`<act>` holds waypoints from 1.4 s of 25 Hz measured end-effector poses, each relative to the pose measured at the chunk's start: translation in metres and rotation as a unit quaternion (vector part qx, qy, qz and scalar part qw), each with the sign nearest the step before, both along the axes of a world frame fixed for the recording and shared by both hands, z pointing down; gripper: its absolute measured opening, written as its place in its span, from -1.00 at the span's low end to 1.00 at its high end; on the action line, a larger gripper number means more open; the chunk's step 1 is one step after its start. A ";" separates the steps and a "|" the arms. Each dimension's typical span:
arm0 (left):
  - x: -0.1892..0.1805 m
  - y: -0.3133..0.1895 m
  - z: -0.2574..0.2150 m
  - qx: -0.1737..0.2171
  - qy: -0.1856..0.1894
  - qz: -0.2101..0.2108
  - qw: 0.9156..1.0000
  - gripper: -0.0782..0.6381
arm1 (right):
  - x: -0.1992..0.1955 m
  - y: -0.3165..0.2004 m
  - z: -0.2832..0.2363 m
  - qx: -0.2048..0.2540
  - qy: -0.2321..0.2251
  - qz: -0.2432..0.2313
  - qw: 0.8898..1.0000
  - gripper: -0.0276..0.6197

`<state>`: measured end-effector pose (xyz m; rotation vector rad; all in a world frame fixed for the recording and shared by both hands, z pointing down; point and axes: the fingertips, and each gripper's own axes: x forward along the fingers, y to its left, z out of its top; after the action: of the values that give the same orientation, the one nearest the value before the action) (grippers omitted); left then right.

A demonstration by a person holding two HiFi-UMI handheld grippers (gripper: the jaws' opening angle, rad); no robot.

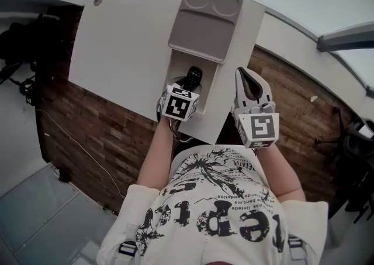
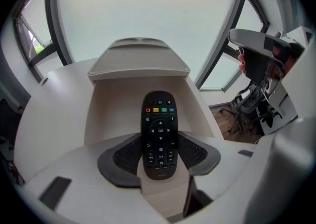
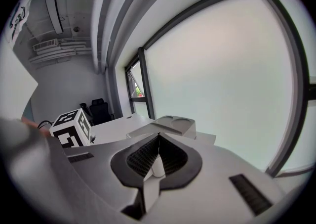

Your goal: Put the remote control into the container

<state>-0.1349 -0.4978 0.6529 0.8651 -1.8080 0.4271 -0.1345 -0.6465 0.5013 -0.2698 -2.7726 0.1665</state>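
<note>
1. Left gripper [image 2: 159,155]: the jaws stand partly open and are clamped on the lower half of the remote control [image 2: 159,131], one ribbed pad on each long side.
2. Right gripper [image 3: 157,161]: the jaws are together and empty. It is held to the right, clear of the work.
3. Remote control position: held over the open near compartment of the beige container [image 2: 106,114], key face up and top end pointing in. Contact with the compartment floor cannot be confirmed.
4. Hazards (assessment):
   - The pads hold one end only. The free end may pivot downward and slip.
   - The tray lid [image 2: 138,62] with two round recesses covers the far part. A forward push may drive the top end against its edge.
   - Early release may let the remote control strike the wall and tip onto the white table [image 1: 128,35].
5. Legible marking: "OK" on the centre key. No brand is readable.
</note>
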 end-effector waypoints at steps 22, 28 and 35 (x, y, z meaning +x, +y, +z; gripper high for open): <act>0.006 -0.014 -0.004 0.028 -0.004 -0.003 1.000 0.13 | 0.010 -0.015 -0.004 0.037 -0.007 0.008 0.999 -0.90; -0.013 -0.001 -0.050 0.064 -0.104 -0.014 0.992 0.13 | 0.018 -0.007 -0.011 0.048 -0.010 0.038 0.998 -0.90; -0.034 0.020 -0.121 0.142 -0.195 -0.034 0.970 -0.76 | 0.033 0.020 -0.030 0.051 -0.015 0.071 0.996 -0.90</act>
<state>-0.1689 -0.4782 0.5321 0.9593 -2.2968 0.3131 -0.1012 -0.6262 0.4712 -0.0503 -2.8202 0.0559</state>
